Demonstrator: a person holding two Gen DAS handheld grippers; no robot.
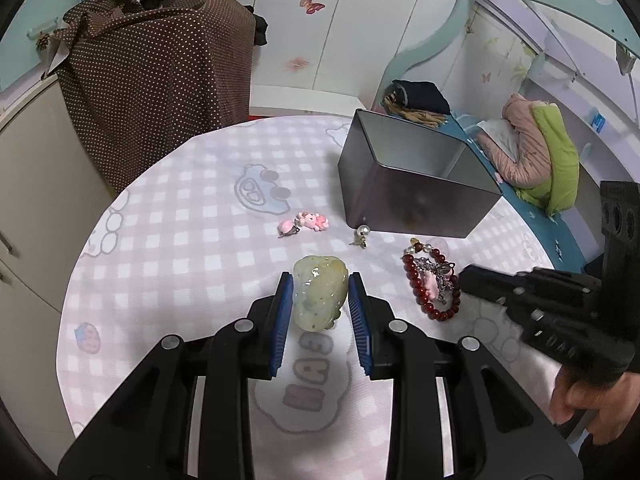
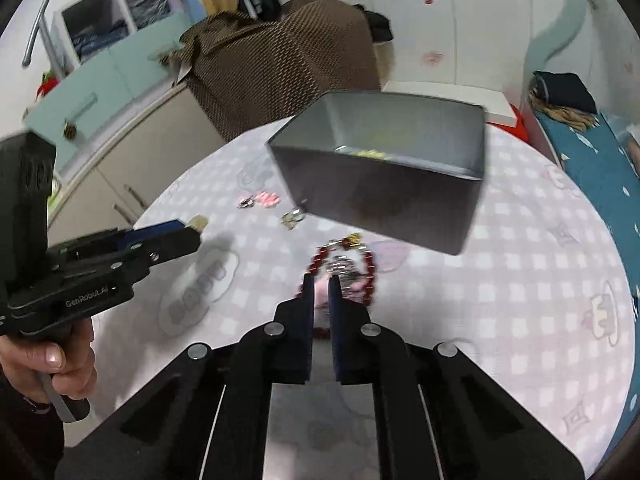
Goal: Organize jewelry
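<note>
My left gripper (image 1: pixel 320 280) is shut on a pale green-yellow jade pendant (image 1: pixel 319 296) and holds it above the checked tablecloth (image 1: pixel 180 240). A red bead bracelet (image 1: pixel 434 282) with a silver chain and pink charm lies to its right. My right gripper (image 2: pixel 321 280) is nearly closed, its tips at the bracelet (image 2: pixel 368 268); whether it grips anything is unclear. A grey metal tin (image 1: pixel 412 184) stands open behind, with something yellowish inside in the right wrist view (image 2: pixel 384 176). The left gripper (image 2: pixel 192 228) with the pendant shows there too.
A pink pig hair clip (image 1: pixel 306 222) and a pearl earring (image 1: pixel 362 234) lie on the cloth in front of the tin. A brown dotted cloth (image 1: pixel 160 80) covers something behind the table. A bed with a pink and green jacket (image 1: pixel 536 152) is at right.
</note>
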